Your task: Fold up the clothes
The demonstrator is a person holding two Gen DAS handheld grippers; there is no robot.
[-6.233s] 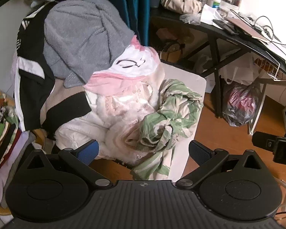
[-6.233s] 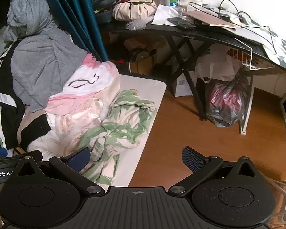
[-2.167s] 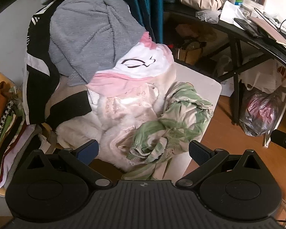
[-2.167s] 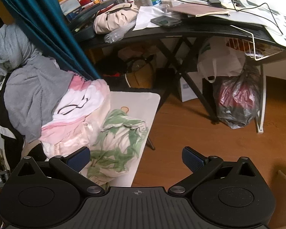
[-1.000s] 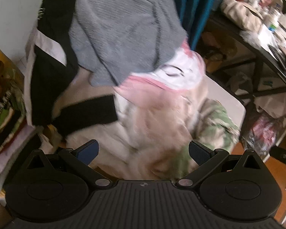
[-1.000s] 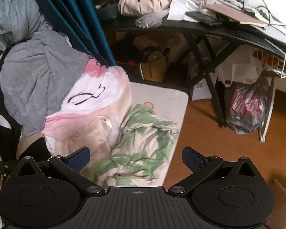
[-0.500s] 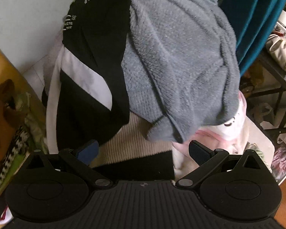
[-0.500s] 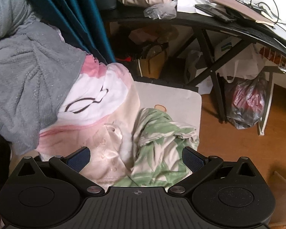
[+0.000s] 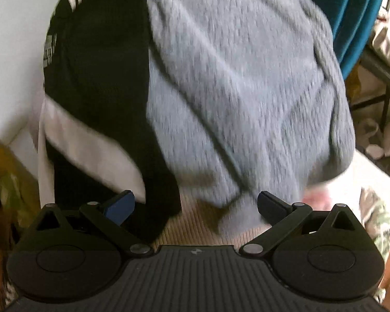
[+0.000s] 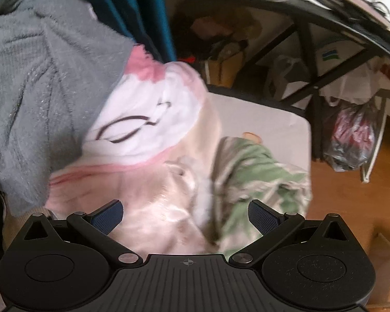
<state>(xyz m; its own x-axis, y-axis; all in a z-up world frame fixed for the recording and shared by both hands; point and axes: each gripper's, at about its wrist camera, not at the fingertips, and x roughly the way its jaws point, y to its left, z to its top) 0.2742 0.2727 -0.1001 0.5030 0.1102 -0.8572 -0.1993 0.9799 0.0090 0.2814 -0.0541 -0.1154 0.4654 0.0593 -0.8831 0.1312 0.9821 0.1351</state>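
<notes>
A heap of clothes fills both views. A fuzzy grey garment (image 9: 241, 83) drapes over the top, beside a black jacket with white stripes (image 9: 96, 98); a beige ribbed knit (image 9: 197, 223) shows under them. My left gripper (image 9: 195, 205) is open, close below the grey garment's lower hem, gripping nothing. In the right wrist view the grey garment (image 10: 33, 83) lies left of a white and pink piece with a drawn eye (image 10: 148, 114), a pale satin garment (image 10: 158, 202) and a green and cream patterned garment (image 10: 252, 176). My right gripper (image 10: 186, 214) is open just above the satin garment.
The clothes lie on a small white table (image 10: 267, 124). Behind stand a teal curtain (image 10: 137, 7), a black desk (image 10: 319, 13) with cluttered storage beneath, and a dark plastic bag (image 10: 351, 140) on the wooden floor (image 10: 351, 195). Folded clothes (image 9: 2, 182) sit at far left.
Both grippers have moved in closer to the heap. The left one swung up and left, from the green and satin garments to the grey garment and black jacket. Both stayed open.
</notes>
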